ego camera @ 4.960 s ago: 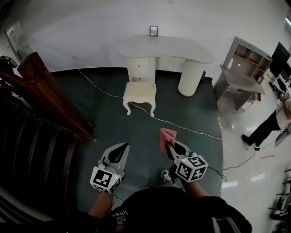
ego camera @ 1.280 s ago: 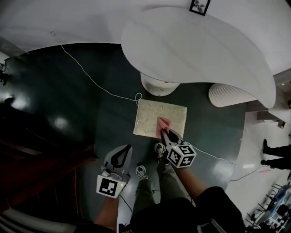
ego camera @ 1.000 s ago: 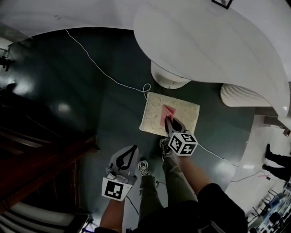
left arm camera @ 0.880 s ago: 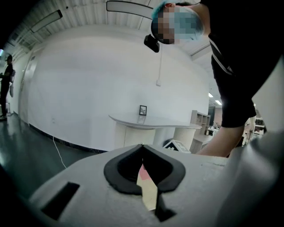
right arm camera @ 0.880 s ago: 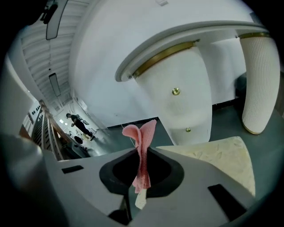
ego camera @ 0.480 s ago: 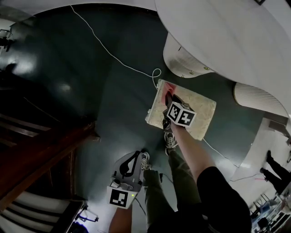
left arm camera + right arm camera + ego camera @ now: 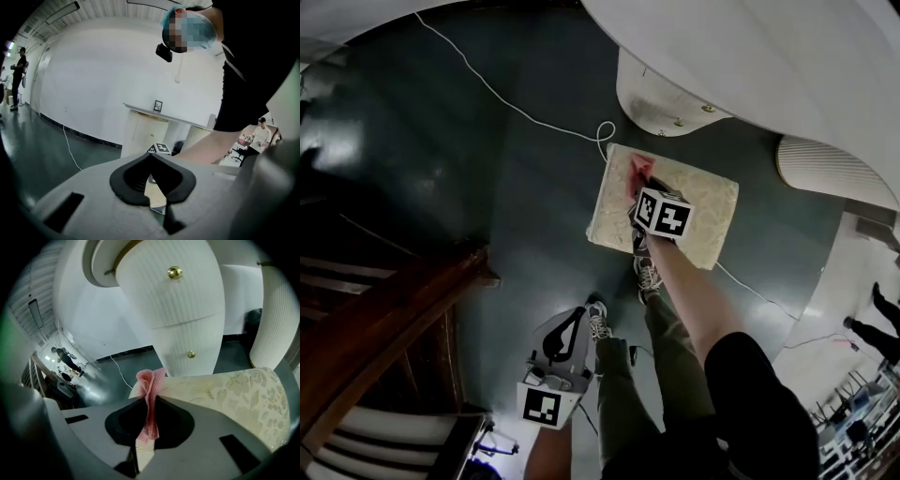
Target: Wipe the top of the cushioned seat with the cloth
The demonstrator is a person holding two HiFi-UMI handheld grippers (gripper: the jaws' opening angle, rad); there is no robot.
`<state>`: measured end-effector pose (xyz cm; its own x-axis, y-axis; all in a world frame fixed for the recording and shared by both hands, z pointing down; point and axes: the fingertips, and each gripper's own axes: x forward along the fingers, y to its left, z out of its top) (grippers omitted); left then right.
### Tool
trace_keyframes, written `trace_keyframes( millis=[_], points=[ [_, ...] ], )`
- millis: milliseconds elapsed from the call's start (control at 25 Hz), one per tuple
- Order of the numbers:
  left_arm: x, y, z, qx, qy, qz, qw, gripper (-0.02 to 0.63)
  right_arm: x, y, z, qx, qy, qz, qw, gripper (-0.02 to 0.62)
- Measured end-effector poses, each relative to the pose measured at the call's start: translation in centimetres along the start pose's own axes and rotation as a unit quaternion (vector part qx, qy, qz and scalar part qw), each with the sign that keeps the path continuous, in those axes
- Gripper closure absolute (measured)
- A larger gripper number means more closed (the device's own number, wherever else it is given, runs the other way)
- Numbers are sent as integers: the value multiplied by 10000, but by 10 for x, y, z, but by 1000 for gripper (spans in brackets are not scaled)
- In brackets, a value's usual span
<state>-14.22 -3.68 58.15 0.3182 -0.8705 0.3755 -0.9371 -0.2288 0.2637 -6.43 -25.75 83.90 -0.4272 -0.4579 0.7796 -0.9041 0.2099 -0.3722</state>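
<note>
The cushioned seat (image 7: pixel 703 211) is a small cream stool with a floral top, standing on the dark floor below a white desk; its top also fills the right gripper view (image 7: pixel 234 390). My right gripper (image 7: pixel 639 186) is over the seat's far left part, shut on a pink cloth (image 7: pixel 637 169) whose folded end sticks up between the jaws (image 7: pixel 149 394). My left gripper (image 7: pixel 569 326) hangs low near my legs, away from the seat, with its jaws together and nothing in them (image 7: pixel 152 180).
The white desk's pedestal (image 7: pixel 661 94) with drawer knobs (image 7: pixel 175 272) stands right behind the seat. A white cable (image 7: pixel 525 112) runs over the floor to the seat's far corner. Dark wooden stairs (image 7: pixel 375 328) are at the left. My feet (image 7: pixel 649 274) are beside the seat's near edge.
I walked up to the seat over the last seconds. My right gripper went out over the cushion with the cloth and now sits at its far left part; the left gripper dropped back by my legs.
</note>
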Motion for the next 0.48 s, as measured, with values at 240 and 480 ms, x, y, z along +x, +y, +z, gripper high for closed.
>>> trace_keyframes(
  millis=[240, 480],
  points=[
    [20, -25, 2, 210, 25, -501, 9985, 589, -41, -92, 2, 238, -138, -648, 9975, 569],
    [50, -53, 2, 330, 70, -911, 9953, 589, -87, -187, 1, 341, -145, -1235, 9917, 569]
  ],
)
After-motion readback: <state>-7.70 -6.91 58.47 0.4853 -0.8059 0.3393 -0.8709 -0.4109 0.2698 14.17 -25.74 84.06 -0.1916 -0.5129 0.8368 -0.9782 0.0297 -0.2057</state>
